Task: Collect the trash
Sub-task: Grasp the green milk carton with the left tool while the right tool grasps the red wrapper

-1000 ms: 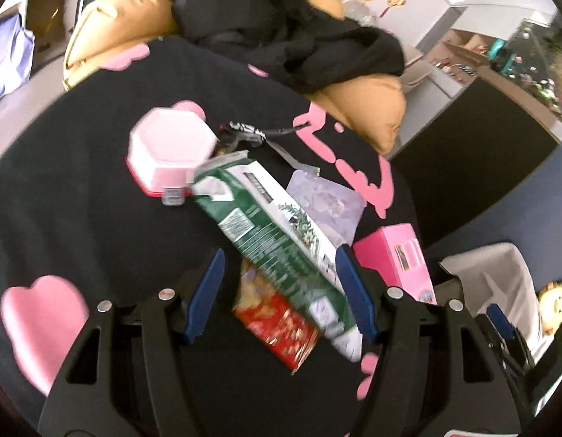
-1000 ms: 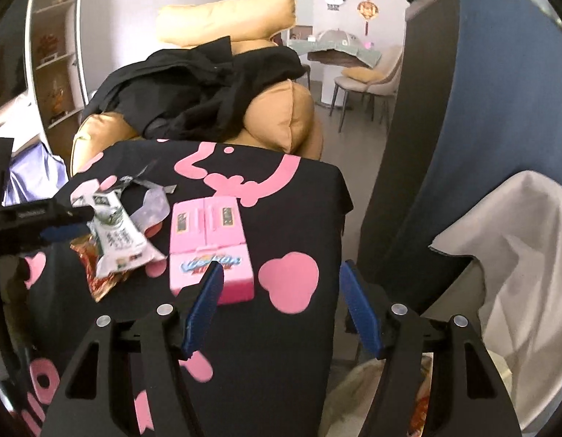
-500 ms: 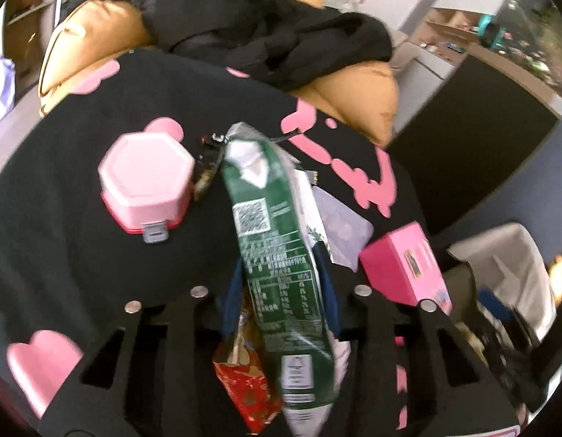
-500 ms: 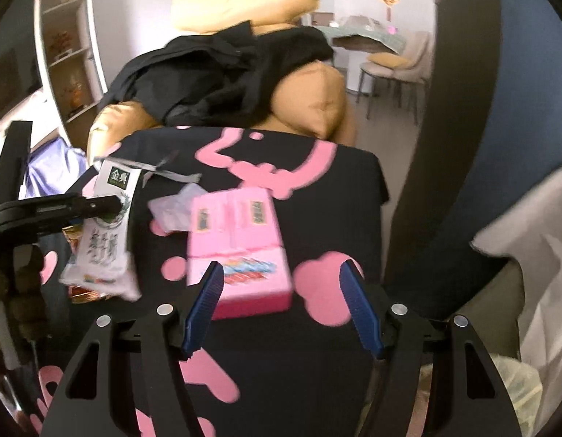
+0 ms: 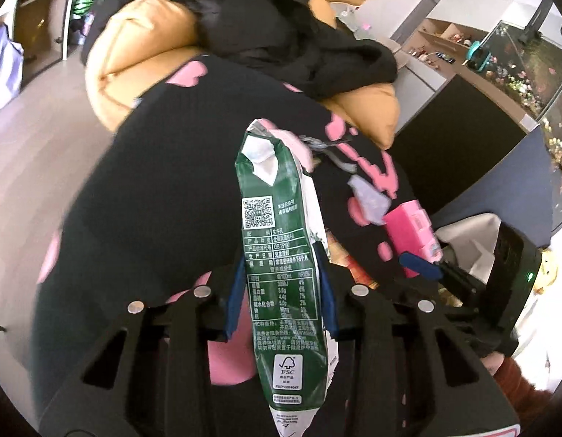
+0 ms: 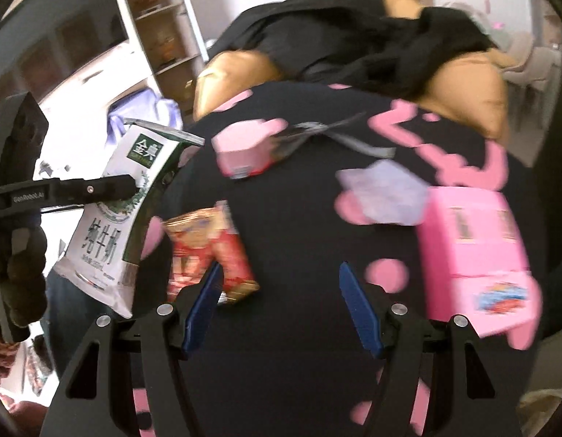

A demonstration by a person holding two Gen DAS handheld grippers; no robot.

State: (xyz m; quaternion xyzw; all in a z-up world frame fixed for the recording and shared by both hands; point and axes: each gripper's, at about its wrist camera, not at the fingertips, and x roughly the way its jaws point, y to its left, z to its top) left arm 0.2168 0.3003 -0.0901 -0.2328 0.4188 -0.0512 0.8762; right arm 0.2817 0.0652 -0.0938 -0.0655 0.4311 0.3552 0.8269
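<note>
Both tongs are in view. At the left, the left gripper [image 5: 281, 291] pinches a flattened green and white milk carton [image 5: 281, 284] between its blue pads, lifted off the black cloth with pink shapes [image 5: 164, 189]. Further right, the right gripper [image 6: 281, 302] stands spread wide with nothing between its fingers, low over the cloth beside a crumpled red snack wrapper [image 6: 208, 251]. At the right lies a pink cardboard box [image 6: 477, 255], and far behind it a pale lilac paper scrap [image 6: 383, 196].
</note>
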